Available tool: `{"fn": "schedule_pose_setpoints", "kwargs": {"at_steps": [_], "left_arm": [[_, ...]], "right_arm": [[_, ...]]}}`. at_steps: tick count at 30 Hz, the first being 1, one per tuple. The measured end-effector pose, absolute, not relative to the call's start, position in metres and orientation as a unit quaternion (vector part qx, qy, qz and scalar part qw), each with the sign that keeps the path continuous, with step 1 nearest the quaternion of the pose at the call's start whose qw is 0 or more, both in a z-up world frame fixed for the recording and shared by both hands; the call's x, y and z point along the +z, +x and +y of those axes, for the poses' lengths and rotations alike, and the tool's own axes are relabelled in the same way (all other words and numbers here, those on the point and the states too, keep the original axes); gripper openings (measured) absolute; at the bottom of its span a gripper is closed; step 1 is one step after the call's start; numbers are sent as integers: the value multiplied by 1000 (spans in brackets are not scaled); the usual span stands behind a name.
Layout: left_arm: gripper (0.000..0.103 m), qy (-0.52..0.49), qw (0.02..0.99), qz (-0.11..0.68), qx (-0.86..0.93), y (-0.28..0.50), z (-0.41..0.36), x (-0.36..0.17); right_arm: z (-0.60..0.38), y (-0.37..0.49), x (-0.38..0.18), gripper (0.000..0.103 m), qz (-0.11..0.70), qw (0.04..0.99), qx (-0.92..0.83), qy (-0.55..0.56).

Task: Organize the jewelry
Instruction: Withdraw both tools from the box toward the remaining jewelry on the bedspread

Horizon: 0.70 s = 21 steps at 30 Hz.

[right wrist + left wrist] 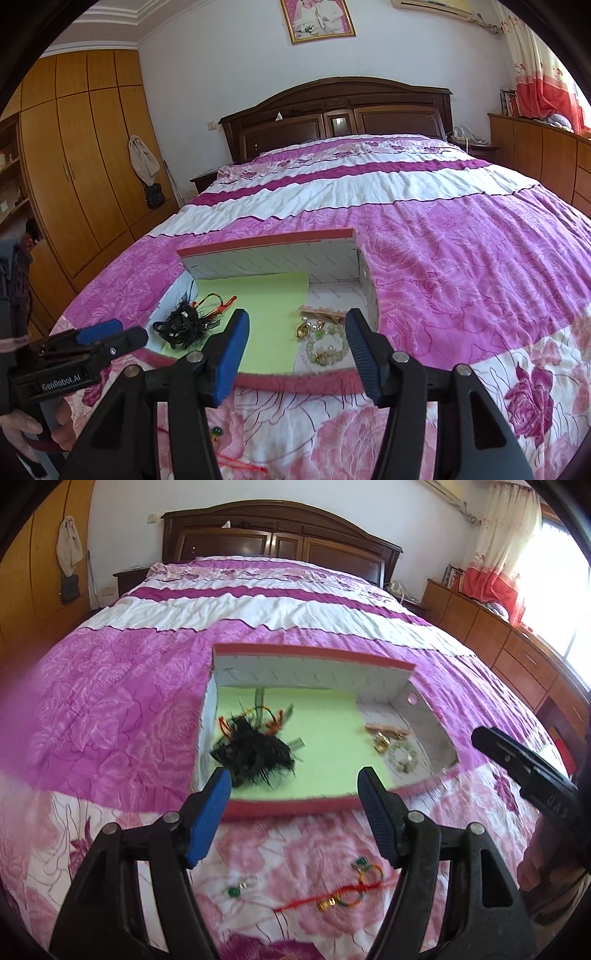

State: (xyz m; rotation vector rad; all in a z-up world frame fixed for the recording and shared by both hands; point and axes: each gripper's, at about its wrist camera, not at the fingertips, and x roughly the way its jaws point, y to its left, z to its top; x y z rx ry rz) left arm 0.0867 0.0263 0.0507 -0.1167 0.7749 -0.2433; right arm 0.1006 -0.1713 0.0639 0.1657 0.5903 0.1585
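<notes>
A red-rimmed cardboard box (317,653) (266,238) lies on the bed, lined with green paper (325,731) (266,317). Inside at left lies a black feathery hair piece (255,749) (186,323) with orange cords. At right lie a bead bracelet (402,758) (327,349), a gold piece (380,743) (303,329) and a pink clip (386,731) (321,312). On the bedspread in front lie a red string bracelet with gold beads (332,895) and a green bead piece (236,890) (216,431). My left gripper (293,781) is open and empty above the box's near rim. My right gripper (295,325) is open and empty, near the bracelet.
The pink and white floral bedspread (110,709) (461,258) covers the whole bed. A dark headboard (280,539) (332,114) stands at the far end. Wooden wardrobes (81,155) stand left, low cabinets (517,657) right by the window.
</notes>
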Motion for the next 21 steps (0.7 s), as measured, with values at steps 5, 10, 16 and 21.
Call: {"fn": "schedule_pose_setpoints", "kwargs": {"at_steps": [5,10,16,21], "left_arm": [[64,-40,913,383,-135,71,17,48],[64,-27,908,390,-152,59,8,43],[63,-17,897,411,-162,52,-3,30],[63,-6,890,423,-172,47,-12,21]], "right_arm": [[-174,82,65,58,293,950,79,79],[-178,68,62,58,298,948,77,78],[-185,57,55,58,308,945,71,82],[-192,50,46,58,318,942,63,89]]}}
